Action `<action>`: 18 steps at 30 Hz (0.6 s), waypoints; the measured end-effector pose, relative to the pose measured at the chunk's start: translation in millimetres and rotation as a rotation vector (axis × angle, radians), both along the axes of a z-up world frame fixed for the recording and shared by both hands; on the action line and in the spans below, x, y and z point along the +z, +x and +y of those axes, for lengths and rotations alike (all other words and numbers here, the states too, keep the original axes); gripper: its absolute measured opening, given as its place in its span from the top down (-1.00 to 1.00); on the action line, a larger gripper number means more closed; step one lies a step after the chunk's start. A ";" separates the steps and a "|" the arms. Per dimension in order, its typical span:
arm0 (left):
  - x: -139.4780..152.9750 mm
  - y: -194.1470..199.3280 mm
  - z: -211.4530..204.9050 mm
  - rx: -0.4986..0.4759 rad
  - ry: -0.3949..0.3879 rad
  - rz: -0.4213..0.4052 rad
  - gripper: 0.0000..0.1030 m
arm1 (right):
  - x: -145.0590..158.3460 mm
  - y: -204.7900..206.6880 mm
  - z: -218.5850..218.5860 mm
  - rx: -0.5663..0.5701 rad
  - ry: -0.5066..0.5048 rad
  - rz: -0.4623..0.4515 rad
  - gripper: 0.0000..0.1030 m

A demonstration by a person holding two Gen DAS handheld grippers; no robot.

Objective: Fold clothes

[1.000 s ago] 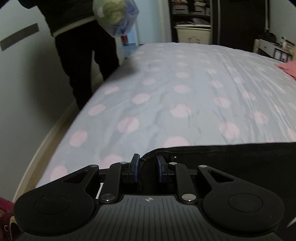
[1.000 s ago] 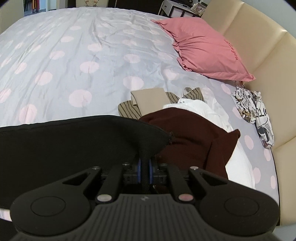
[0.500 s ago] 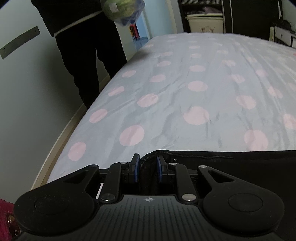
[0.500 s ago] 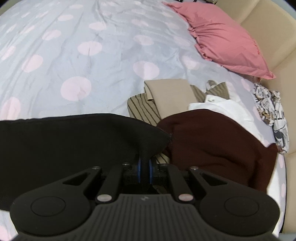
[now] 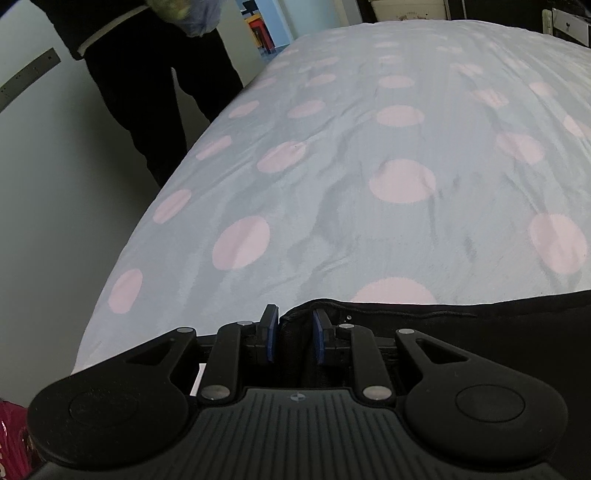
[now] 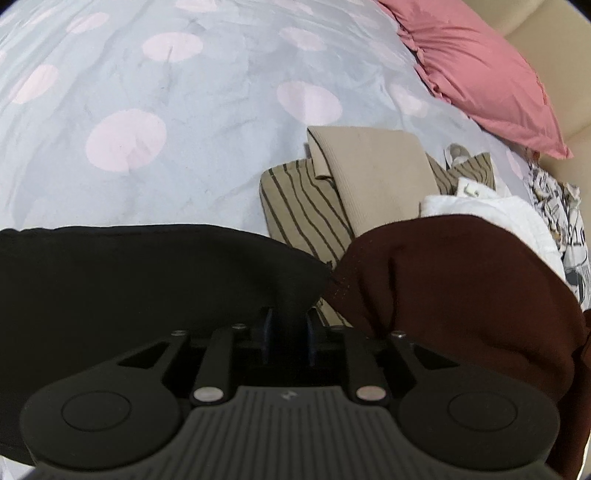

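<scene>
A black garment [image 5: 461, 332] hangs stretched between my two grippers, just above the pale blue bedspread with pink dots [image 5: 369, 147]. My left gripper [image 5: 293, 332] is shut on a bunched corner of it near the bed's left edge. In the right wrist view the black garment [image 6: 147, 280] fills the lower left. Its corner drapes over my right gripper [image 6: 289, 328], whose fingers stand apart, open, with the cloth loose between them.
A clothes pile lies right of my right gripper: a maroon garment [image 6: 461, 288], a striped one [image 6: 299, 214], a beige one [image 6: 373, 173], a white one [image 6: 517, 214]. A pink pillow [image 6: 480, 74] leans on the headboard [image 6: 546, 29]. A person in black [image 5: 147, 74] stands beside the bed.
Both grippers have dropped closer to the bedspread with the black garment. The right gripper's fingers have spread apart; the left's gap is unchanged.
</scene>
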State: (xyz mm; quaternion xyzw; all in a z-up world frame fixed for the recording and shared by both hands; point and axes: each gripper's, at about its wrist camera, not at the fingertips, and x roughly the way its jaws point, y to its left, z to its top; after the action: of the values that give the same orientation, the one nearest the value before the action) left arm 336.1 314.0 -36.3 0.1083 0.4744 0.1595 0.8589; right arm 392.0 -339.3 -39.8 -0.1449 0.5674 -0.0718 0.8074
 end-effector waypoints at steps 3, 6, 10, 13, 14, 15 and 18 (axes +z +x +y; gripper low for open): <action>13.7 -12.0 3.9 -0.002 -0.027 -0.018 0.49 | 11.1 -9.7 0.1 0.025 -0.048 -0.043 0.07; 29.0 -25.0 8.1 -0.003 -0.055 -0.038 0.39 | 30.9 -23.0 -4.3 0.033 -0.030 -0.091 0.06; 52.6 -50.7 12.3 -0.023 -0.072 -0.062 0.14 | 55.5 -49.8 -7.2 0.058 0.005 -0.120 0.05; 69.6 -81.2 17.5 -0.013 -0.079 -0.058 0.13 | 68.3 -78.2 -11.8 0.078 0.027 -0.123 0.01; 73.9 -93.1 19.6 -0.007 -0.082 -0.057 0.13 | 72.0 -88.3 -14.2 0.080 0.035 -0.124 0.00; 77.9 -105.0 21.5 -0.001 -0.085 -0.056 0.11 | 75.2 -99.9 -18.1 0.072 0.048 -0.126 0.00; 85.3 -146.5 29.1 0.026 -0.108 -0.057 0.01 | 81.8 -137.6 -30.8 0.045 0.126 -0.129 -0.04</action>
State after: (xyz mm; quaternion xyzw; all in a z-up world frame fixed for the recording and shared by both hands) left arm 189.6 343.1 49.0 0.0510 0.4592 0.1476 0.8745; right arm 254.4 -370.0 42.0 -0.1015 0.5141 -0.0267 0.8513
